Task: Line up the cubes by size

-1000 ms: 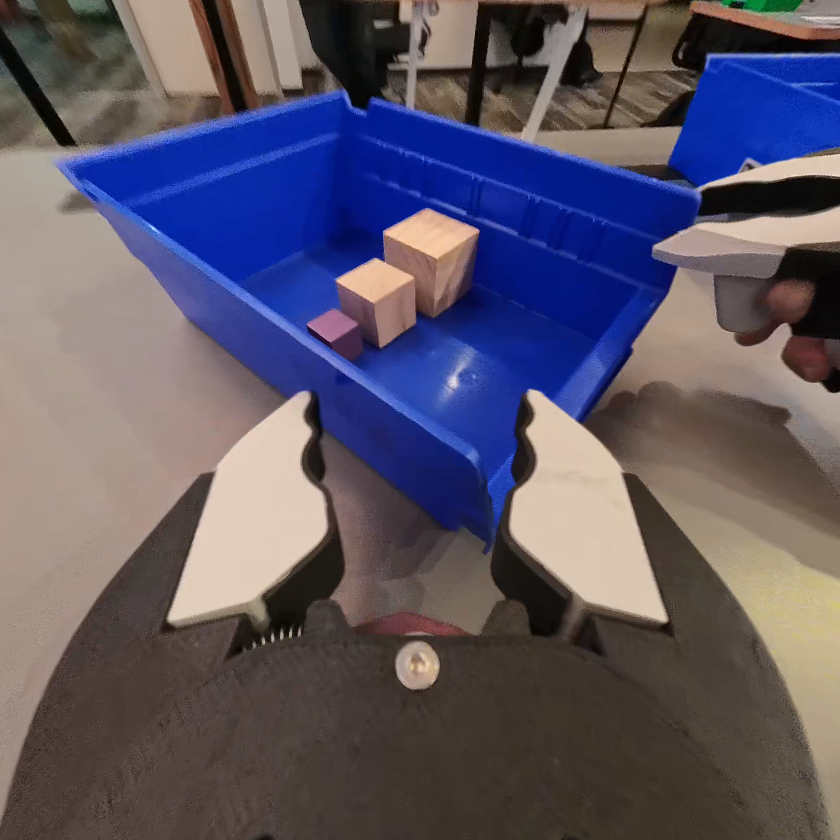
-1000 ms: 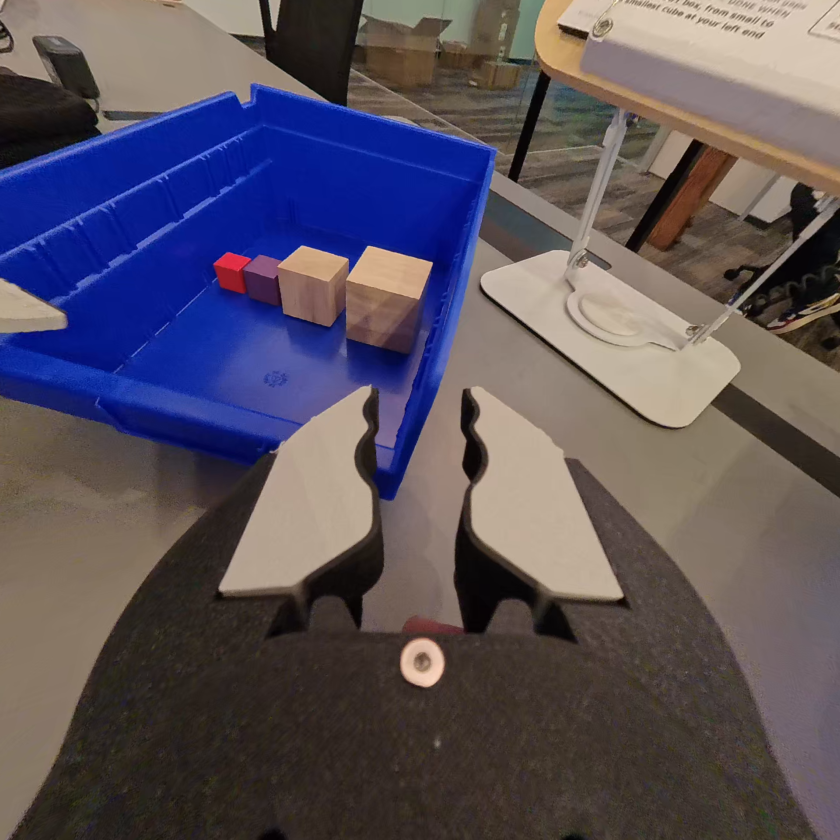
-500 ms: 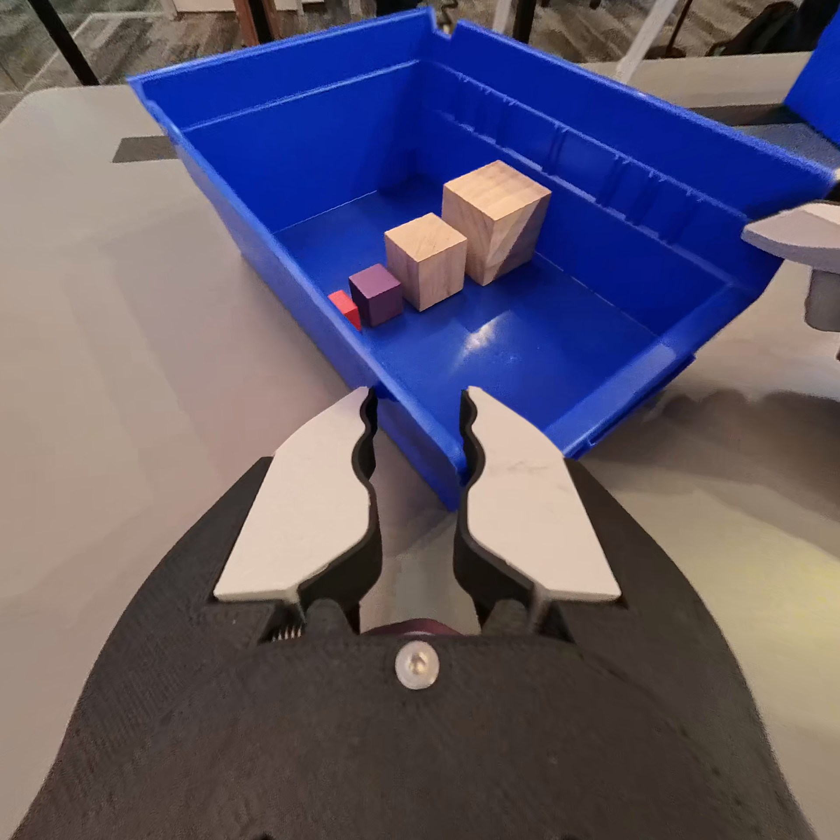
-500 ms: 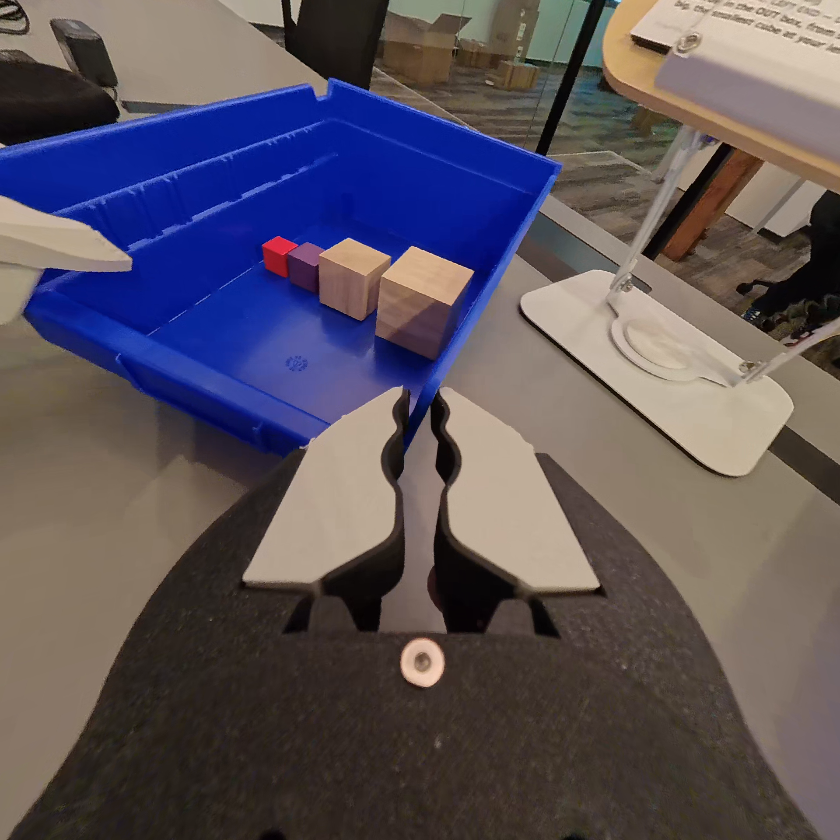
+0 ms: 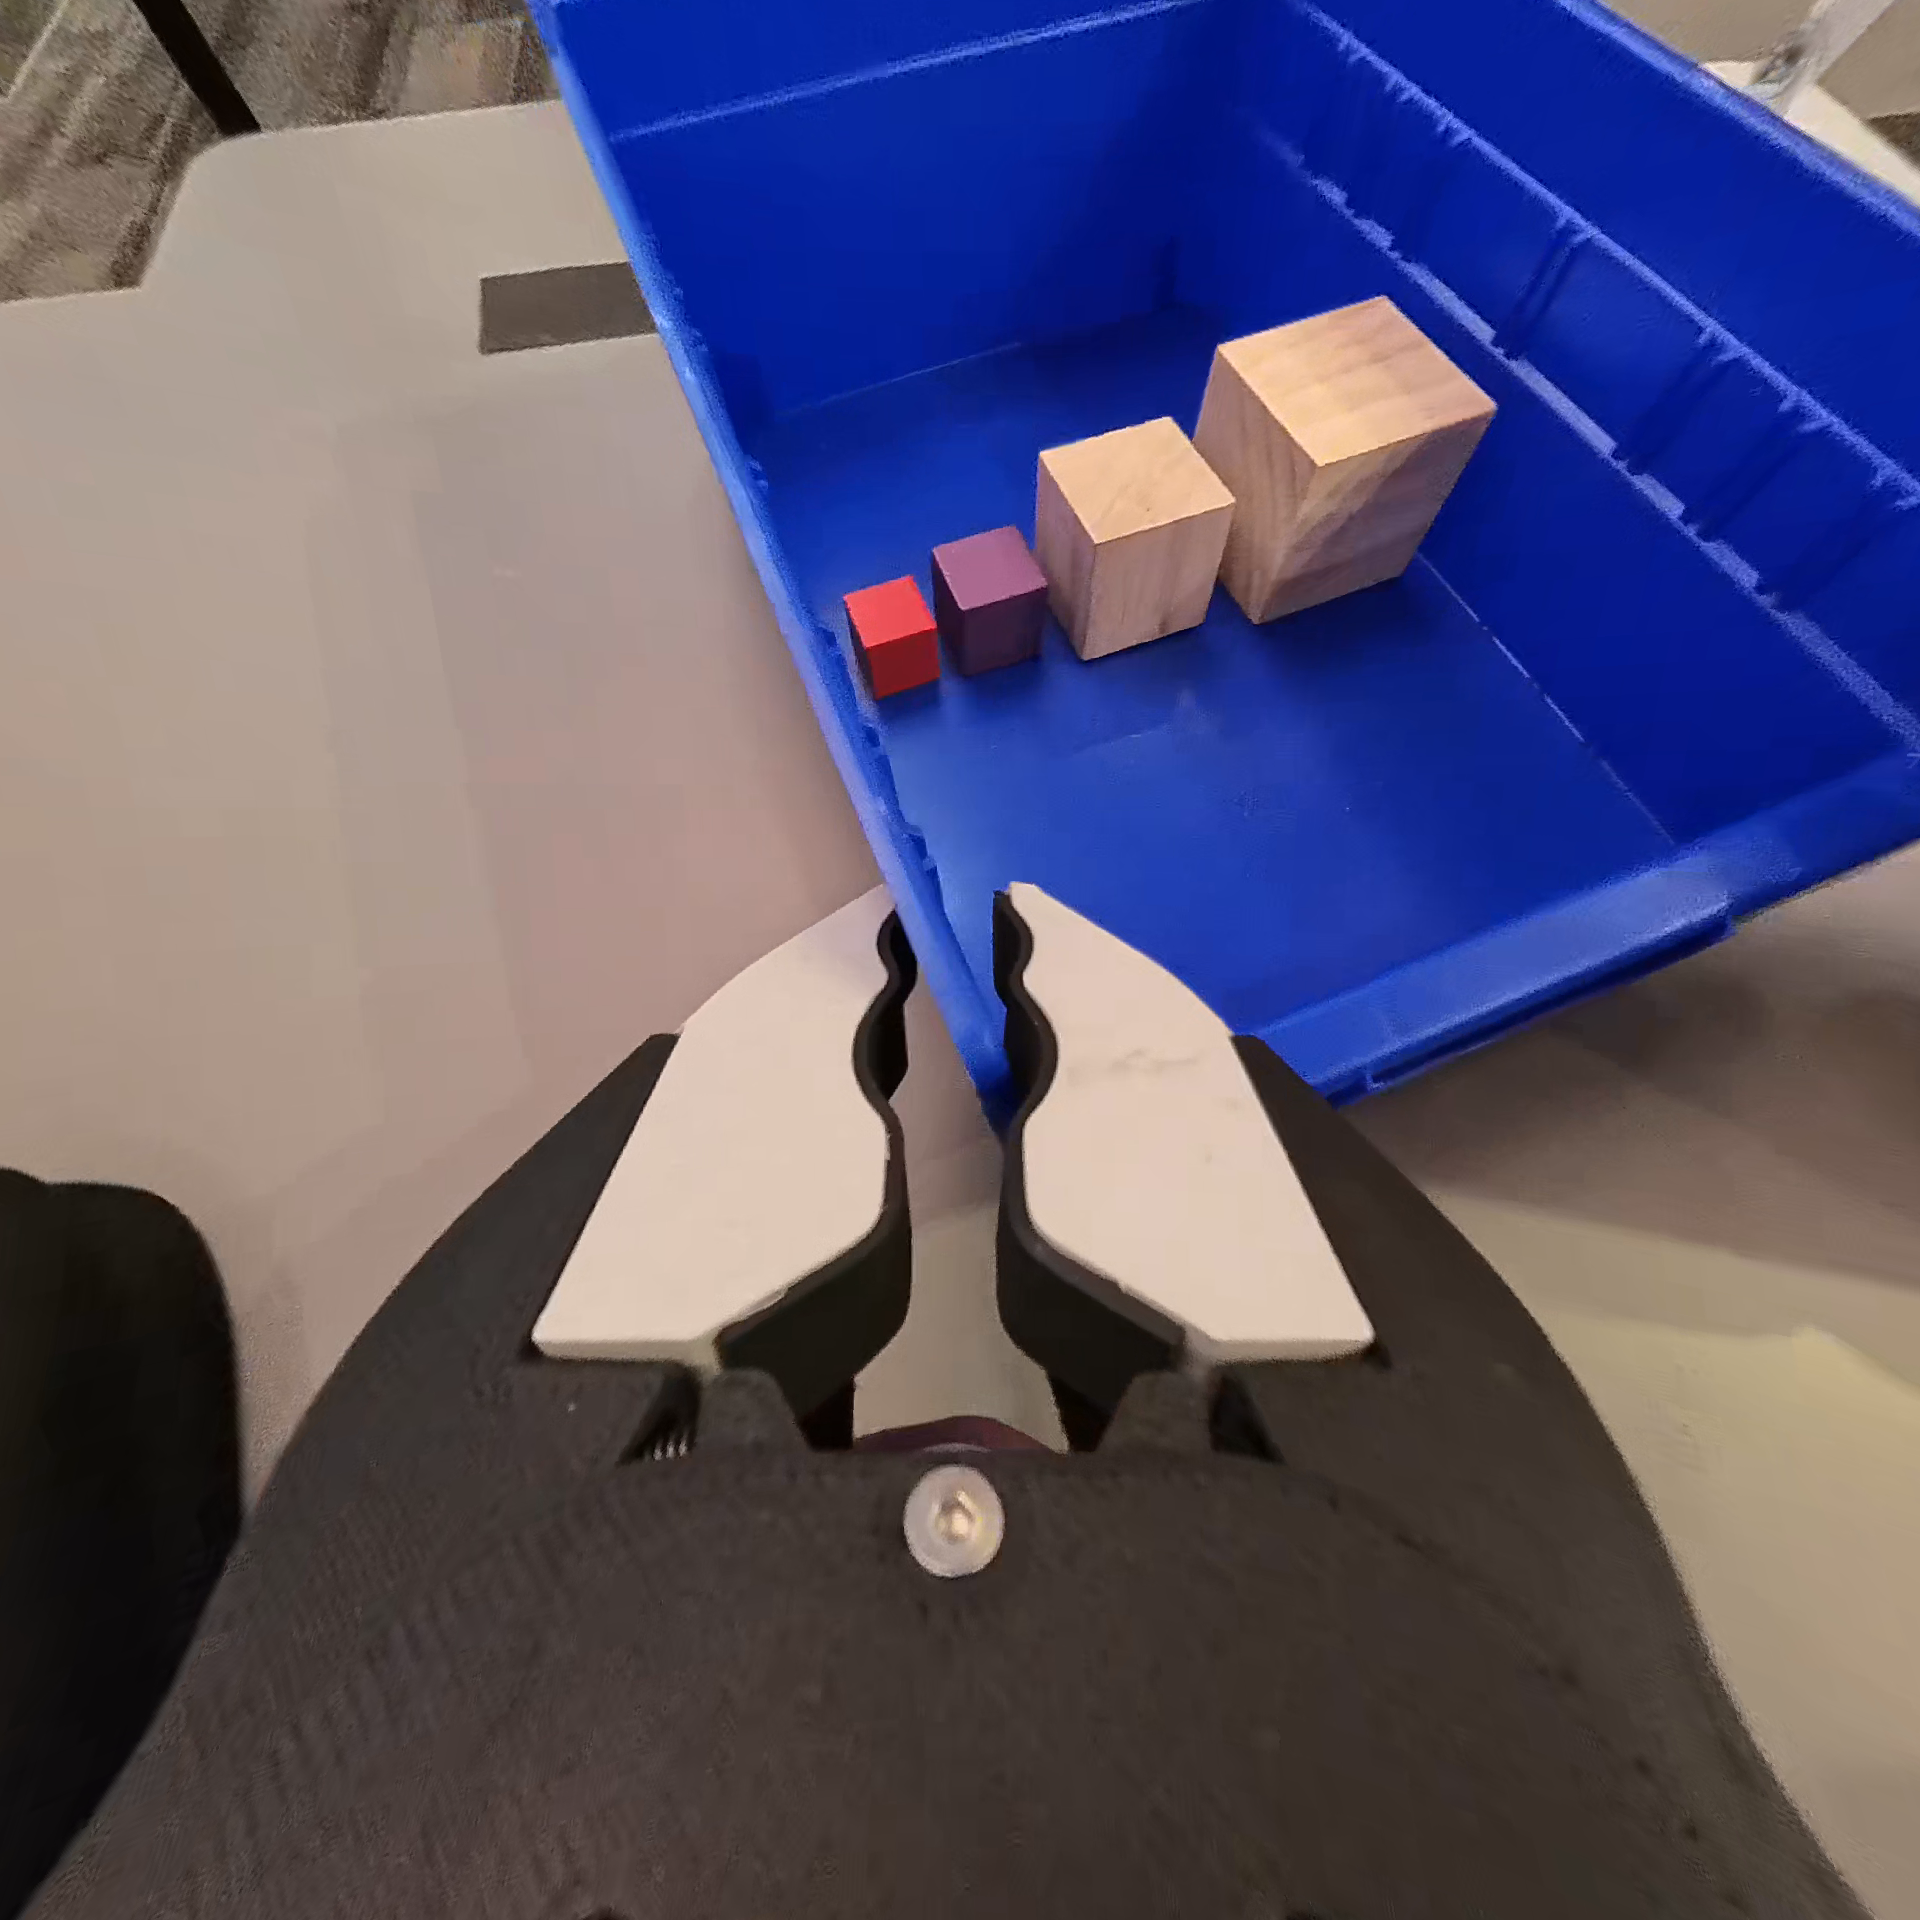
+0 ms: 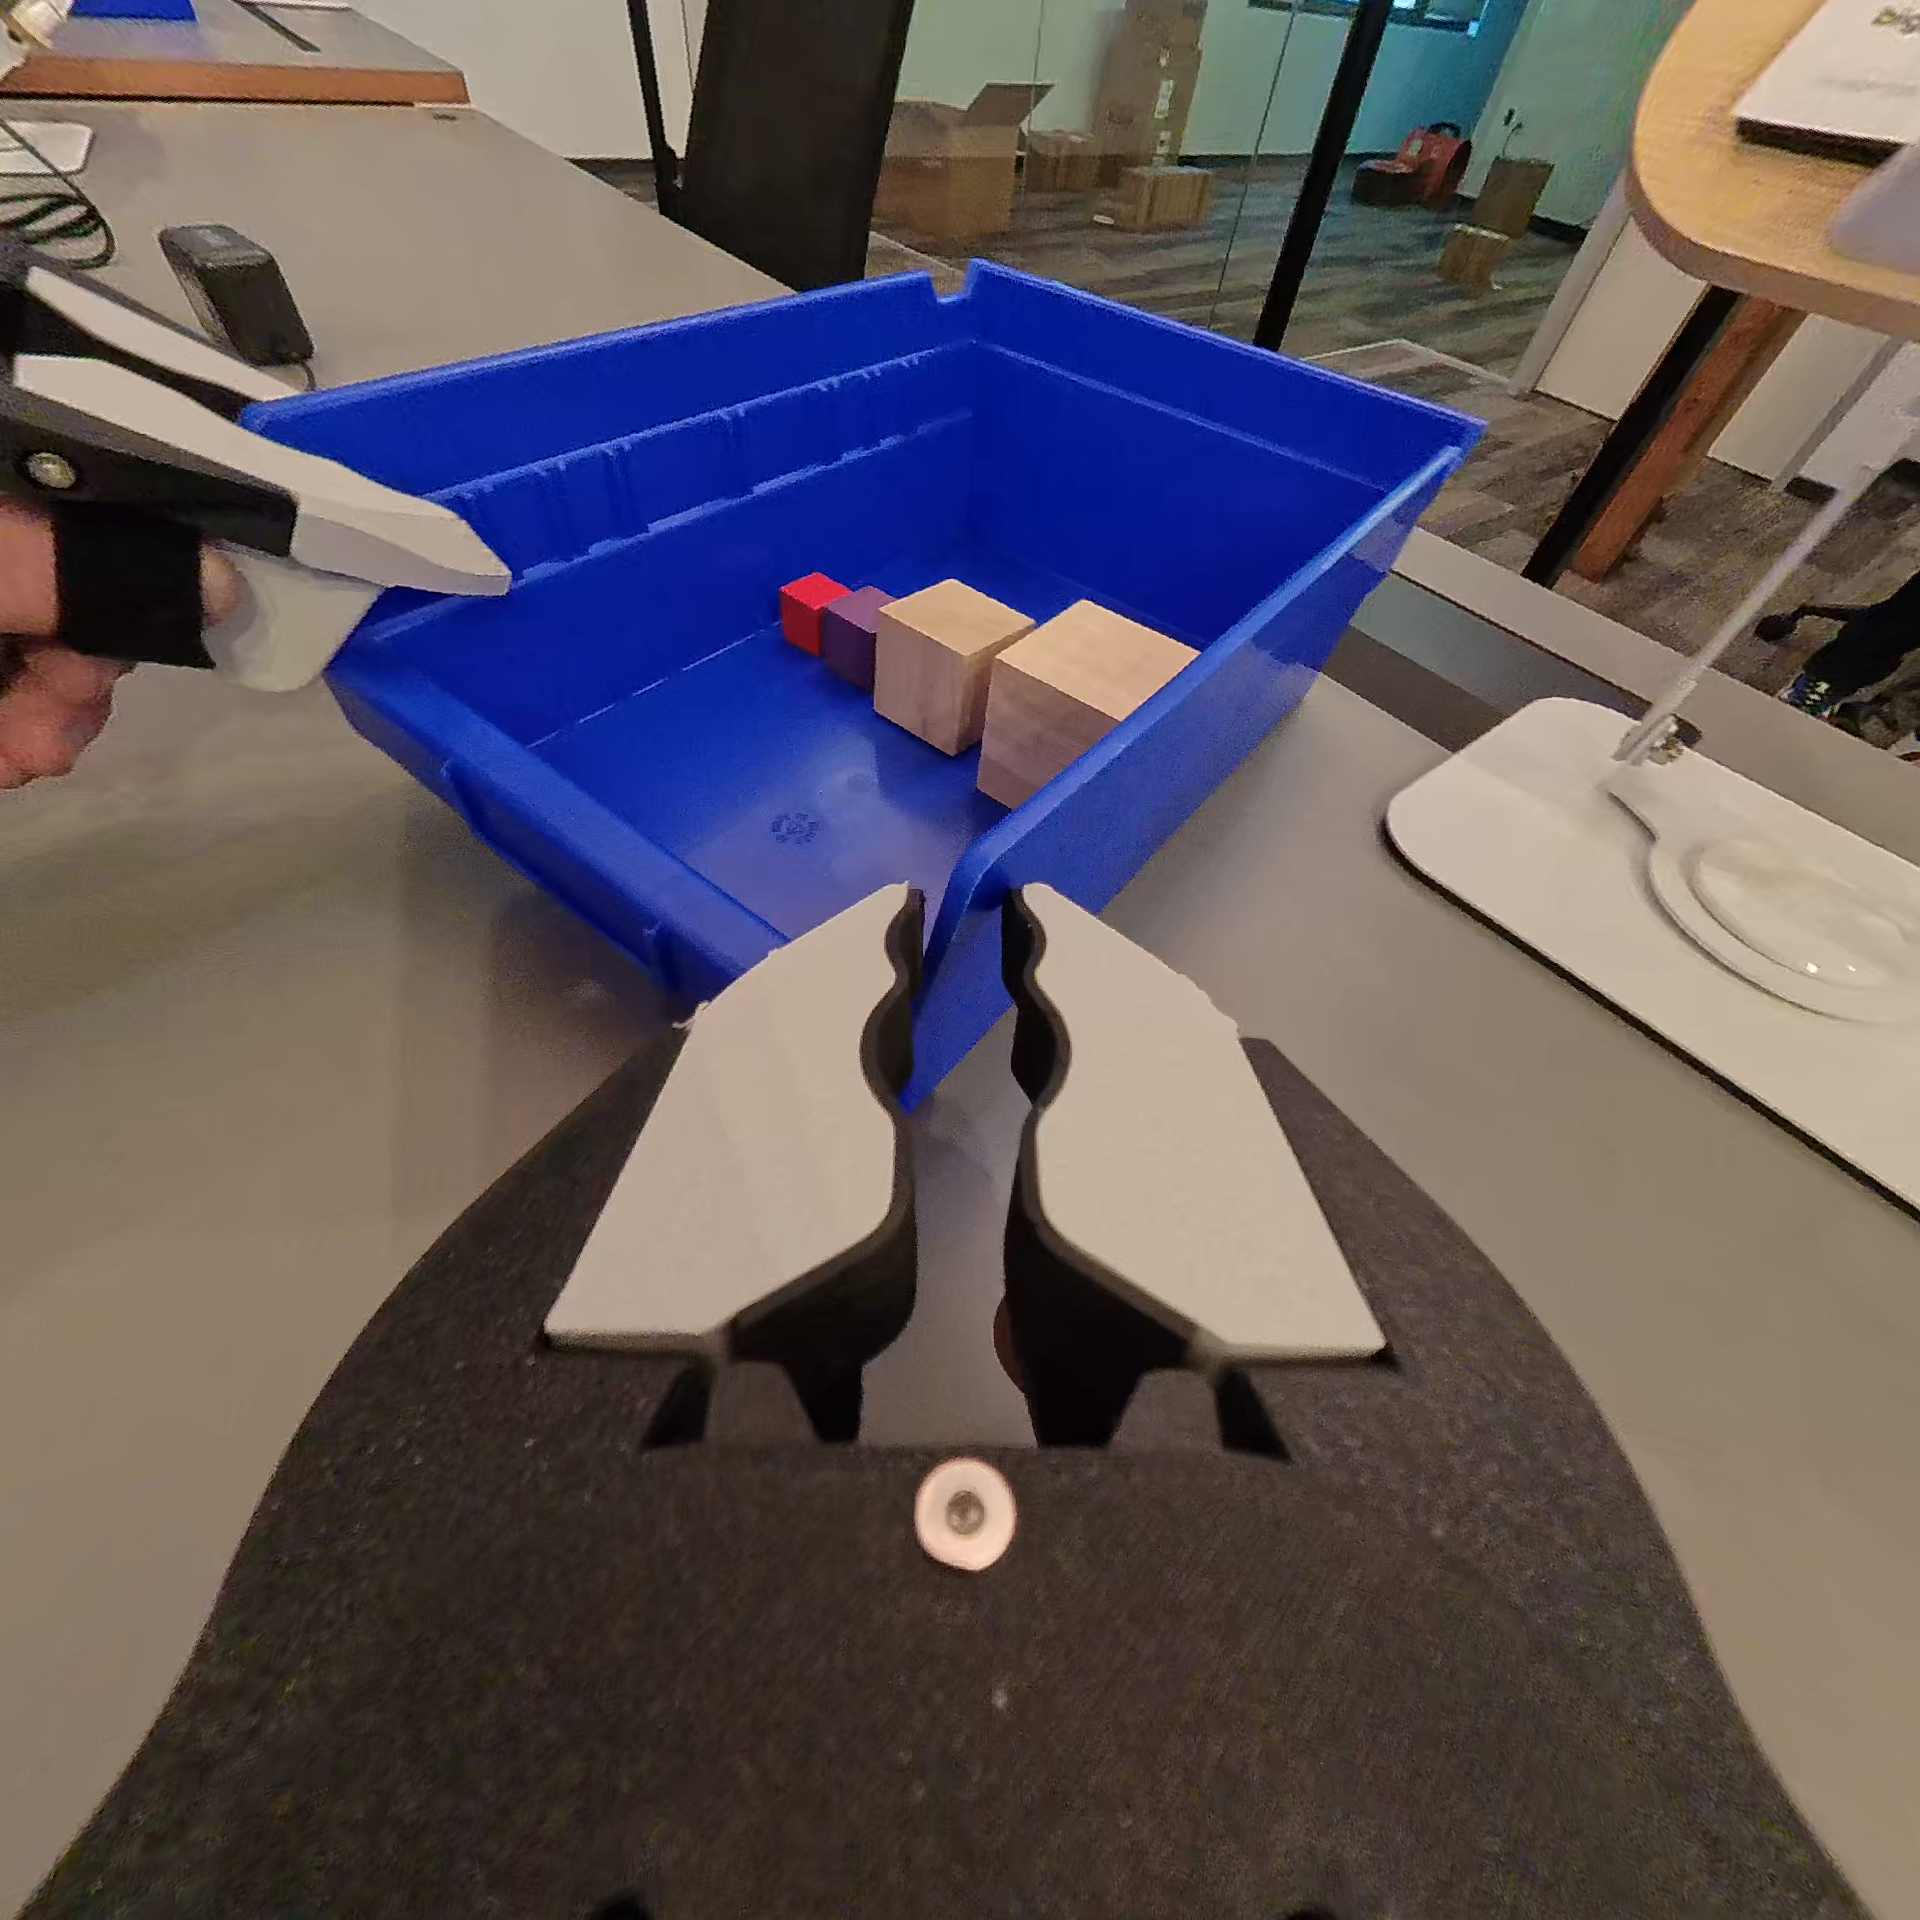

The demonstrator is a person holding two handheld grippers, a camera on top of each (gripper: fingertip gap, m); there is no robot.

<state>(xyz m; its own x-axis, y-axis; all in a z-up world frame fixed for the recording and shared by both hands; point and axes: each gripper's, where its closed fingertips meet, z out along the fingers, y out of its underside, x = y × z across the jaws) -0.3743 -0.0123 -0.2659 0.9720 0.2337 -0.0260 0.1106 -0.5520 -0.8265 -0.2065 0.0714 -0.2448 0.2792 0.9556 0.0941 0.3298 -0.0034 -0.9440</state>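
Nearest the left wrist camera, the left hand-held gripper (image 5: 948, 914) straddles the near corner of the blue bin (image 5: 1507, 935), its side wall passing between the two fingers; the right finger lies against the inner face of the wall, while on the outer side I cannot tell whether the pad presses or stands just off it. Closest in the right wrist view, the right hand-held gripper (image 6: 961, 904) likewise has the bin's other near corner wall (image 6: 966, 997) between its narrowly parted fingers; the left pad seems to touch the wall, and a thin gap shows at the right pad, so a firm pinch cannot be confirmed. Beyond both grippers the bin sits on the grey worktop (image 5: 364, 675), its front lip low and its side and back walls high. On the bin floor four cubes stand in a row, touching or nearly so, stepped by size: the small red cube (image 5: 891, 636) beside the left wall, then the purple cube (image 5: 987, 597), then the medium wooden cube (image 5: 1132, 535), then the large wooden cube (image 5: 1340, 457) toward the right wall. From the right wrist view the left gripper appears at the bin's far corner, held by a gloved hand (image 6: 62, 634). Farther off on the worktop lie a white stand base (image 6: 1621, 883) to the right and a black adapter (image 6: 234, 286) behind the bin.
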